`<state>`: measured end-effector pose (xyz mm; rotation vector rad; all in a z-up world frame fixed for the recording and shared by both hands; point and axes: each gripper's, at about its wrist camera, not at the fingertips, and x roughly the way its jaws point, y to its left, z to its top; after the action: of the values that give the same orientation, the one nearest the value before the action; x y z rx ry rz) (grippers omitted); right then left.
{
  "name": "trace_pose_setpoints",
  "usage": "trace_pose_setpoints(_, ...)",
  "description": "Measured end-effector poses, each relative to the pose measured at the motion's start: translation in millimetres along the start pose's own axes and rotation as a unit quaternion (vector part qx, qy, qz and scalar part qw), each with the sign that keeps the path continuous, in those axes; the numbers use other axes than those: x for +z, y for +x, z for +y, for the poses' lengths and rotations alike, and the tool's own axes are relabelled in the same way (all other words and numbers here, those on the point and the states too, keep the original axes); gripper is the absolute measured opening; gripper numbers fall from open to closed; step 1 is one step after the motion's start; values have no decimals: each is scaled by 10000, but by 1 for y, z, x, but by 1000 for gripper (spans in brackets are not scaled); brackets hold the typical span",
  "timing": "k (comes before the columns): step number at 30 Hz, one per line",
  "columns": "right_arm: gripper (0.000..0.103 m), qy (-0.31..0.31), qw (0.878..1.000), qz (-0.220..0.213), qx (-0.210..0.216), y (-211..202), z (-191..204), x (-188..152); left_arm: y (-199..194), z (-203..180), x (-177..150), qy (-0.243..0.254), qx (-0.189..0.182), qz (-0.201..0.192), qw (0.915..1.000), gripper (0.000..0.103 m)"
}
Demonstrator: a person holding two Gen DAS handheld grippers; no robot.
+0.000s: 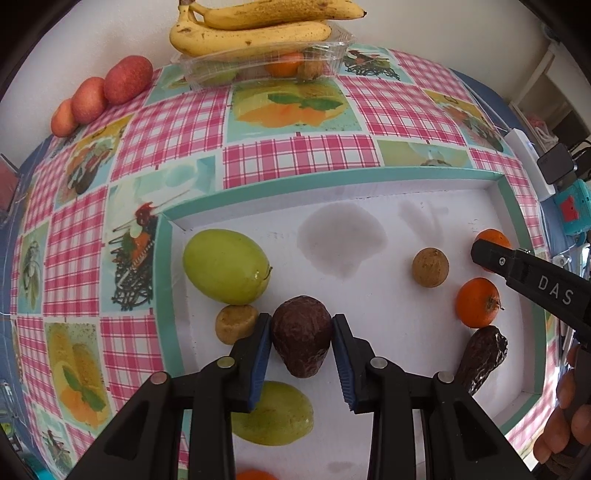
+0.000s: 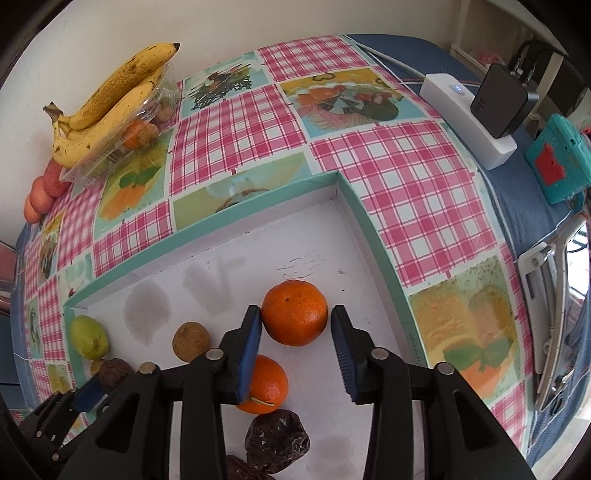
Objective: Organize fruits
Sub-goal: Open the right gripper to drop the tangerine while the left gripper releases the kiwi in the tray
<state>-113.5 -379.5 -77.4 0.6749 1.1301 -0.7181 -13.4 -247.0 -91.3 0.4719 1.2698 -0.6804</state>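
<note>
Two wrist fisheyes look down into one white tray (image 1: pixel 424 332) from opposite ends.

The left wrist camera sits low and close above the tray's left half, facing forward along its fingers toward the tray's far wall, with a dark avocado (image 1: pixel 302 338) just ahead of the lens. The right wrist camera hangs equally near over the tray's right half, facing the tray's far right corner, an orange (image 2: pixel 294 317) close before it. Both views share the tray floor (image 2: pixel 221 288), the round brown fruit (image 1: pixel 430 262) (image 2: pixel 191 341) near the tray's middle, the bananas (image 1: pixel 251 33) (image 2: pixel 110 99) beyond the tray, and the checked tablecloth (image 1: pixel 295 162) (image 2: pixel 406 177) around the tray.
</note>
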Motion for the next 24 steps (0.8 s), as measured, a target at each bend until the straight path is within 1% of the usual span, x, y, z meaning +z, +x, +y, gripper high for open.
trace_pose_setpoints(1,49,-15,10000,-10,-25,-1,1,0,-2,1,-1,4,-4,-1,10000,37)
trace_pose_setpoints(2,52,-25,10000,-23,-47,-2,2,0,-3,2,-1,5,-4,2,10000,37)
trace_pose_setpoints(3,53,-36,10000,-36,-63,-5,2,0,-5,4,-1,4,1,1,10000,37)
trace_pose_setpoints(6,59,-53,9999,-88,-126,-12,4,-1,-11,9,-2,7,10,-14,10000,40)
trace_pose_setpoints(8,65,-86,9998,-127,-123,-17,6,-3,-18,12,-3,1,-13,-64,10000,53)
trace_pose_setpoints(10,70,-112,9997,-171,-131,-21,8,-5,-24,15,-4,-12,-33,-125,9999,54)
trace_pose_setpoints(13,71,-122,9995,-231,-168,-29,11,-11,-35,23,-7,-82,-75,-189,9998,56)
trace_pose_setpoints(15,71,-114,9995,-248,-161,-33,14,-16,-42,33,-10,-207,-44,-242,9995,62)
trace_pose_setpoints(16,72,-120,9995,-249,-156,-34,15,-18,-44,39,-13,-267,-30,-281,9992,67)
trace_pose_setpoints(17,75,-142,9995,-250,-151,-35,18,-22,-48,45,-16,-343,39,-325,9989,74)
trace_pose_setpoints(18,79,-165,9994,-252,-143,-36,21,-25,-50,52,-19,-426,142,-369,9983,76)
trace_pose_setpoints(19,86,-196,9994,-256,-131,-38,23,-28,-51,59,-20,-504,264,-405,9976,81)
trace_pose_setpoints(22,86,-247,9992,-276,-149,-40,28,-38,-50,80,-26,-682,663,-435,9945,88)
trace_pose_setpoints(24,86,-283,9989,-326,-173,-43,32,-45,-49,95,-35,-796,885,-455,9918,94)
